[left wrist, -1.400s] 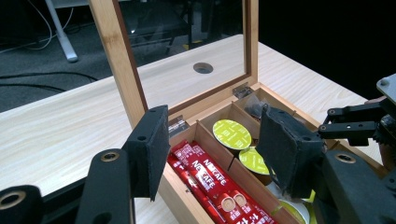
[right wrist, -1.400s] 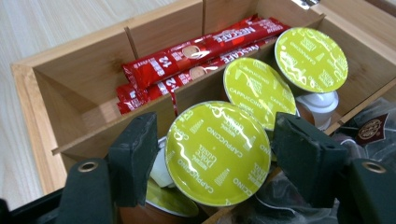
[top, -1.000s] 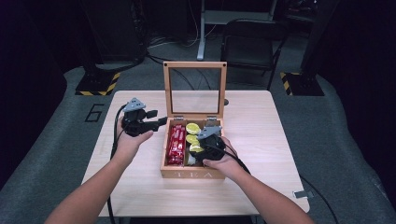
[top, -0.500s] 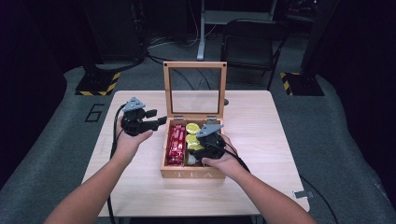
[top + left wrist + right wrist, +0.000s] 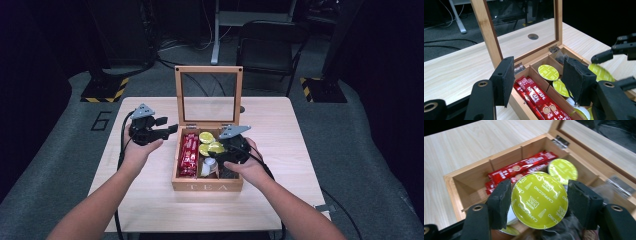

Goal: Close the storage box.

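Step in hand: you are lifting a cappuccino capsule point(image 5: 539, 200) out of the tea box point(image 5: 207, 187), by my reading.
Right gripper point(image 5: 231, 150): its jaws stand partly closed, with a pad on either side of the capsule's yellow-green lid, gripping it.
Capsule: it hangs over the middle compartment, just above the other capsules point(image 5: 548, 72) (the red Nescafé sticks point(image 5: 521, 168) lie in the next compartment).
Left gripper point(image 5: 162, 129): it hovers beside the box's left wall with its jaws about half open and nothing between them.
Lid point(image 5: 208, 95): it stands upright behind the box.
Next move: raise the capsule straight up until it clears the dividers and rim, then carry it to bare desk point(image 5: 280, 200); keep your grip even, since the capsule is round and could slip.
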A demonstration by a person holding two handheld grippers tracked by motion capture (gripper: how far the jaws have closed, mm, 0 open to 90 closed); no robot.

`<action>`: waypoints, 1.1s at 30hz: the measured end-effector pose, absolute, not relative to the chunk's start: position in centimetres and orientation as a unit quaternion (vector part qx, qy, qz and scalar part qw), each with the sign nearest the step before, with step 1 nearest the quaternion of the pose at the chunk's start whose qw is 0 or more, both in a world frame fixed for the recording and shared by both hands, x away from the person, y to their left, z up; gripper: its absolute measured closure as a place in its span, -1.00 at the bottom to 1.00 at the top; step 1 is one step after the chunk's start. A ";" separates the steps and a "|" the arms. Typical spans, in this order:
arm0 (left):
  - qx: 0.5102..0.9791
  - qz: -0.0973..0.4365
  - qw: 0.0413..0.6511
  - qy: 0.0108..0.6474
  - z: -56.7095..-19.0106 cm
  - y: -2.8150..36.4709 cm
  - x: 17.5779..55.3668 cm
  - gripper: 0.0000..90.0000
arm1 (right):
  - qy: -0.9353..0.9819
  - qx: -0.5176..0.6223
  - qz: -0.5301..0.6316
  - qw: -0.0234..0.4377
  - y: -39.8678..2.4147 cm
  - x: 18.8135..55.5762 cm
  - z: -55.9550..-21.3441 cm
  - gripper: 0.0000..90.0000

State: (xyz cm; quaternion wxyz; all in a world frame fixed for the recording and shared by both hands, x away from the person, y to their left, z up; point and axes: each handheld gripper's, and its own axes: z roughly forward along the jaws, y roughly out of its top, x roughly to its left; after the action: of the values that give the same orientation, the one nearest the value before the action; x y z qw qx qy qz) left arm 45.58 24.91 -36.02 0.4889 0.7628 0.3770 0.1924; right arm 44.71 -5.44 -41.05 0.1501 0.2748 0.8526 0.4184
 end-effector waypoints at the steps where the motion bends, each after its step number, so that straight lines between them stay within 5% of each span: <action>1: 0.762 0.193 0.490 0.377 -36.0 24.9 45.6 -0.04 | 0.850 0.282 0.419 0.150 -5.8 44.8 -40.9 -0.18; 33: 0.768 0.192 0.483 0.373 -36.1 24.3 45.8 -0.04 | 0.810 0.377 0.392 0.218 -15.0 47.2 -40.2 -0.18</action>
State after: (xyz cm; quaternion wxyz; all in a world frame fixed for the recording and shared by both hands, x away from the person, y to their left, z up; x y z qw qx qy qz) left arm 45.78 24.26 -36.13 0.4831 0.7683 0.3734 0.1924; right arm 47.23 -14.96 -40.25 0.2182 0.3765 0.8104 0.3922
